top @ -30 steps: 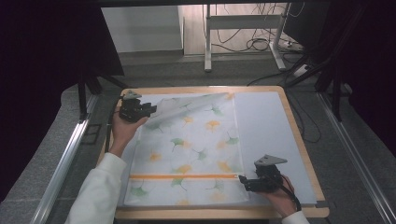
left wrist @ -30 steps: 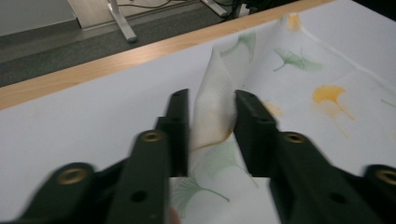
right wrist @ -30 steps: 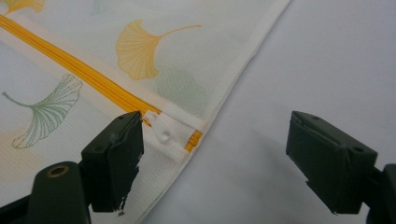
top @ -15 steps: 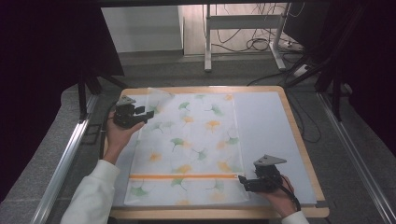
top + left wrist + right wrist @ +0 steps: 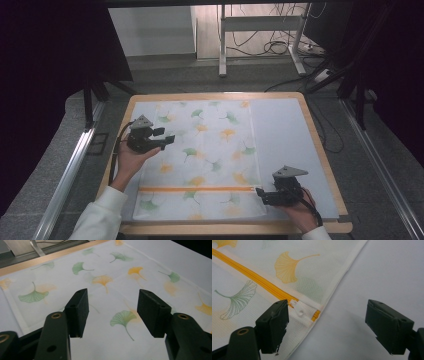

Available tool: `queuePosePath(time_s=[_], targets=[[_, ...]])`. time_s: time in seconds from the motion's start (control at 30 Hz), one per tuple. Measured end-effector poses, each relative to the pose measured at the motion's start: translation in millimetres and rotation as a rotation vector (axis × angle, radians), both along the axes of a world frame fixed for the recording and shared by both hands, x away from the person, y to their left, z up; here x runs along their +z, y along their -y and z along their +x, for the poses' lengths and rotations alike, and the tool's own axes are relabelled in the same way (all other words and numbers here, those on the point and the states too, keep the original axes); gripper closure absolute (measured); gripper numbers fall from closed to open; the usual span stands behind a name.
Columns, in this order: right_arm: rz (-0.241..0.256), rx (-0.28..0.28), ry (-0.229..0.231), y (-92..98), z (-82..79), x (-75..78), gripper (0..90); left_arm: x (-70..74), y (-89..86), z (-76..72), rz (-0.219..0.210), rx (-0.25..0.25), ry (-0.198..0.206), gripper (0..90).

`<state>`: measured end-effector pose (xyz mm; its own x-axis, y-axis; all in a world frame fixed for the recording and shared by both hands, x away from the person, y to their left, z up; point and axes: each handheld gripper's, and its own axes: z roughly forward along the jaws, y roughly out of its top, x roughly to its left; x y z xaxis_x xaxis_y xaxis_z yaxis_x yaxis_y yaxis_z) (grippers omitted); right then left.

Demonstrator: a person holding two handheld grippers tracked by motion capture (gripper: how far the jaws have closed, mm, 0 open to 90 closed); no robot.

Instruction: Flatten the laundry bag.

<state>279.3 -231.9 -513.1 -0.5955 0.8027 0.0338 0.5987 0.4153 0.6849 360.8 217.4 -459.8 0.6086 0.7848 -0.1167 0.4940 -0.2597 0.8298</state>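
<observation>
Wood-rimmed table (image 5: 320,150) carries flat ginkgo-print bag (image 5: 210,160) — left gripper (image 5: 161,138) and right gripper (image 5: 260,194) both released, zipper (image 5: 195,189) untouched.

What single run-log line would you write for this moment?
left gripper: open, over leaf-print mesh bag | right gripper: open, at orange zipper end | bag flat on table

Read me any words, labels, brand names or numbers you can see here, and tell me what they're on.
There are none to read.
The cloth carries only printed ginkgo leaves and an orange zip, no lettering.
The white tab at the zip's end is blank.
The left gripper and right gripper show no marking on their jaws.
</observation>
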Motion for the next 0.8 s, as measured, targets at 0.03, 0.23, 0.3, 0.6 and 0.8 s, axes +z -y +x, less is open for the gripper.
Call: queuePosePath(time_s=[0.03, 0.23, 0.3, 0.6, 0.8], targets=[[0.0, 0.0, 0.001, 0.1, 0.0, 0.0, 19.0, -0.8, 2.5, -0.7, 0.006, 0.001, -0.027, 38.2], [-0.005, 0.003, 0.005, -0.5, -0.5, 0.0, 19.1, -14.3, 12.7, -5.6, -0.048, -0.079, -0.149, 24.9], [-0.006, 0.004, 0.004, -0.6, -0.8, 0.1, 19.1, -17.1, 14.6, -7.6, -0.048, -0.086, -0.154, 24.2], [-0.007, 0.008, 0.011, -0.2, -1.6, 1.2, 19.0, -26.8, 18.0, -28.4, -0.088, -0.133, -0.083, 24.0], [-0.007, 0.007, 0.017, 1.2, -1.6, 1.9, 19.1, -23.0, 25.4, -42.7, -0.083, -0.14, -0.047, 24.1]])
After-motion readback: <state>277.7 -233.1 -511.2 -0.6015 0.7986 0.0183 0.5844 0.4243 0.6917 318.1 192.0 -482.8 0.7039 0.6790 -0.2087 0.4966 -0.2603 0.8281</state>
